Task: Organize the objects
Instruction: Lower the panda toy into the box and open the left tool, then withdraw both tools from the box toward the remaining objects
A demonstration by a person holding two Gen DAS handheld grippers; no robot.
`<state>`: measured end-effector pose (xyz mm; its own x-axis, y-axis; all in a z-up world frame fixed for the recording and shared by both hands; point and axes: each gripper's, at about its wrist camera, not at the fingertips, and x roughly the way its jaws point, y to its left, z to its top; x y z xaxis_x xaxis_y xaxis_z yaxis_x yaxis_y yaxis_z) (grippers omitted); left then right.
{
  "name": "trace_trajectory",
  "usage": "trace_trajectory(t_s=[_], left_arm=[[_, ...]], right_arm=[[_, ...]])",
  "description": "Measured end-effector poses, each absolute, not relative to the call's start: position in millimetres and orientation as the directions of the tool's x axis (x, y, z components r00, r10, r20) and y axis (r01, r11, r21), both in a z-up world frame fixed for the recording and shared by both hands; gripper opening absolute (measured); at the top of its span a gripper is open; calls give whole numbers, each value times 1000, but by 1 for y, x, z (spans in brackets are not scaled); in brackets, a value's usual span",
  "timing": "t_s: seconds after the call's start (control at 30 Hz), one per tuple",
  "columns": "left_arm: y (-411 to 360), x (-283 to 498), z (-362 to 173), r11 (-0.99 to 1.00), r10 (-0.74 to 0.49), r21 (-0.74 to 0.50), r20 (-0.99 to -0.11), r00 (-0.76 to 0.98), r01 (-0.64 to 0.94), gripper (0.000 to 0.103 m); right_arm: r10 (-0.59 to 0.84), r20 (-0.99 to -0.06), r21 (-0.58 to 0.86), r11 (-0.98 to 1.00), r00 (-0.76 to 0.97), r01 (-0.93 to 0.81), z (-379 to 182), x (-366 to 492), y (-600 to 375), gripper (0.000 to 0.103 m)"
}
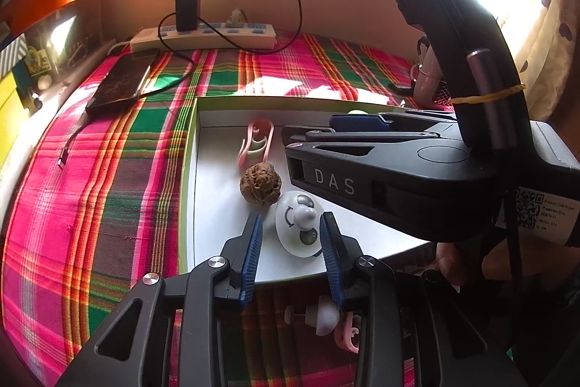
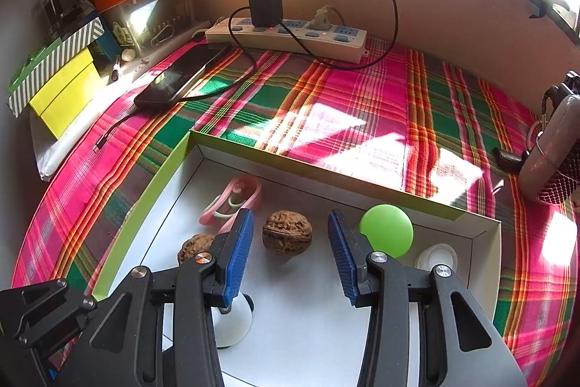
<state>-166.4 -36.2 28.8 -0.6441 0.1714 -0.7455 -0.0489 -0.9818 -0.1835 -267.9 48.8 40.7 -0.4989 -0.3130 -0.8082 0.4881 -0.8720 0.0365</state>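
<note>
Fingers flanking two walnuts

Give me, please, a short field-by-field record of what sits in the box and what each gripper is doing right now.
container: white box with green rim on plaid cloth
in box: two walnuts, pink clip, green ball, white cap, white panda toy
left gripper: open, fingers either side of the panda toy
right gripper: open, the nearer walnut between its fingers
outside box: phone, power strip
</note>
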Motion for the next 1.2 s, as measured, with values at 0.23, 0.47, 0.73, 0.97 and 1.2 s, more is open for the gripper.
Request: trace_trajectory(t_s=[0.23,0.47,0.73,0.97,1.2], left_arm=[[-37,-155,37,-983,164,-176,-736,-656,-48,31],[-37,-141,49,-984,160,-168,-721,-674,-55,31],[-44,-124,53,-982,166,-182,-713,-681,-48,31],[-50,-110,51,-980,170,-192,-714,-679,-43,31],[-55,-100,41,-979,176,-199,-728,-663,-41,31]], right_arm=[[-322,-792,49,-880,-518,473,51,-256,56,44],[-324,-765,48,-890,-556,454,65,-238,67,44],[-313,-740,48,-907,-595,418,75,-213,88,44],[-296,-725,49,-923,-622,382,76,-189,109,44],[-289,-716,57,-932,-635,359,72,-159,127,44]])
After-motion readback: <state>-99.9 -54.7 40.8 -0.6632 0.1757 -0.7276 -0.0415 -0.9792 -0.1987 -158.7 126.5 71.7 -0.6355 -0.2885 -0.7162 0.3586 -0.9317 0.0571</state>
